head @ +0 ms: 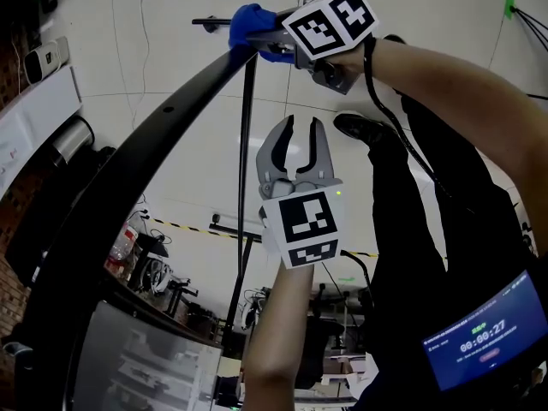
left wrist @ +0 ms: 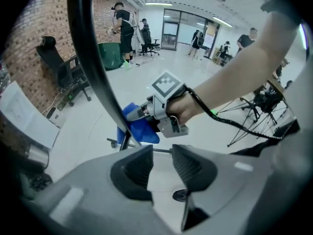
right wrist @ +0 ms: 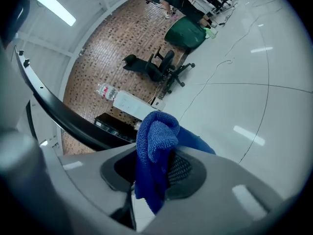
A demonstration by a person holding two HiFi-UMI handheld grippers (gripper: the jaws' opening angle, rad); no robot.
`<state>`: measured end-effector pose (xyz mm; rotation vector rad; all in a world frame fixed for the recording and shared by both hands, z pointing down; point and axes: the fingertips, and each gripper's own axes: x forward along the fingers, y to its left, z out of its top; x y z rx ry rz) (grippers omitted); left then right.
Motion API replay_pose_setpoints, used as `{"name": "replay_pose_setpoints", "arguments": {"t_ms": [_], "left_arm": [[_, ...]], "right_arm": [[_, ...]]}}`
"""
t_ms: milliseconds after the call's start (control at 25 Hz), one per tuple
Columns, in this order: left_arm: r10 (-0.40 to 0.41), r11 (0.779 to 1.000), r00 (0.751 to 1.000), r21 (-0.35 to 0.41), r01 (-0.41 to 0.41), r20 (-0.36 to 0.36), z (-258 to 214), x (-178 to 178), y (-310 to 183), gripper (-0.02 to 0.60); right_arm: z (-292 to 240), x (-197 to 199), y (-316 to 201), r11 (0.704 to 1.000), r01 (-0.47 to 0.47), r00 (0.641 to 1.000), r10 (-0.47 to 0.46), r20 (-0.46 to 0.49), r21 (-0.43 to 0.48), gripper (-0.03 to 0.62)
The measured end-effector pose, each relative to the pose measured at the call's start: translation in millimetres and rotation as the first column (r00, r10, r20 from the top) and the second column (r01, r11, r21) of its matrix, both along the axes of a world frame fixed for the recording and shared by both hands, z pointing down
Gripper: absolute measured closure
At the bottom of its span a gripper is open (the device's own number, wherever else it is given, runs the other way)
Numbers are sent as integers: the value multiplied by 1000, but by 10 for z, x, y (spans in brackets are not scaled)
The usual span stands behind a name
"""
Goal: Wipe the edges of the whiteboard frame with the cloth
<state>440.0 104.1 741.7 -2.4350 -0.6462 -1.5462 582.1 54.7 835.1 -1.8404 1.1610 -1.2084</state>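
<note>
The blue cloth point(right wrist: 155, 136) is gripped by the right tool point(right wrist: 154, 168) against the far end of the whiteboard frame point(head: 128, 187); the left tool point(head: 301, 128) is held released and empty, nearer.

A brick wall point(left wrist: 39, 28) flanks a glossy pale floor point(left wrist: 83, 126); a black office chair point(left wrist: 62, 68) stands beside it, under ceiling strip lights point(left wrist: 159, 4).

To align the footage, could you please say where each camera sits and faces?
Head view: on the person's head, facing steeply down; both forearms, legs, left gripper, right gripper show.
Left gripper view: on that gripper, along its parted, empty jaws toward the right hand.
Right gripper view: on that gripper, along jaws shut on the blue cloth, toward a brick wall.
Shared: all show the cloth and black whiteboard frame.
</note>
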Motion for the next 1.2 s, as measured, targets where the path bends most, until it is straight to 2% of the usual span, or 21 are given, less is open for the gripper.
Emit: {"name": "replay_pose_setpoints", "arguments": {"t_ms": [240,440,640,720,920,1080,1200], "left_arm": [[-12,999,1000,-36,13,11,86,-13,-50,459],[-5,1000,1000,-3,5,22,195,-55,-132,459],[-2,999,999,45,-1,54,335,-182,-272,457],[-3,998,998,55,0,57,341,-215,-298,454],[16,996,999,92,-20,48,357,-253,-369,431],[33,987,997,156,-42,64,480,-260,-516,382],[-33,989,996,149,20,85,518,-310,-605,378]], "right_arm": [[231,-7,2,997,-10,1000,11,21,-76,479],[397,-110,135,982,5,999,3,42,-188,480],[512,-469,336,957,76,996,-59,70,-281,480],[453,-680,364,953,126,992,-116,53,-274,479],[-47,-1055,48,958,245,959,-262,-105,-151,479],[-269,-1018,-197,965,241,949,-257,-182,-105,477],[-242,-887,-314,969,204,951,-230,-207,-138,477]]}}
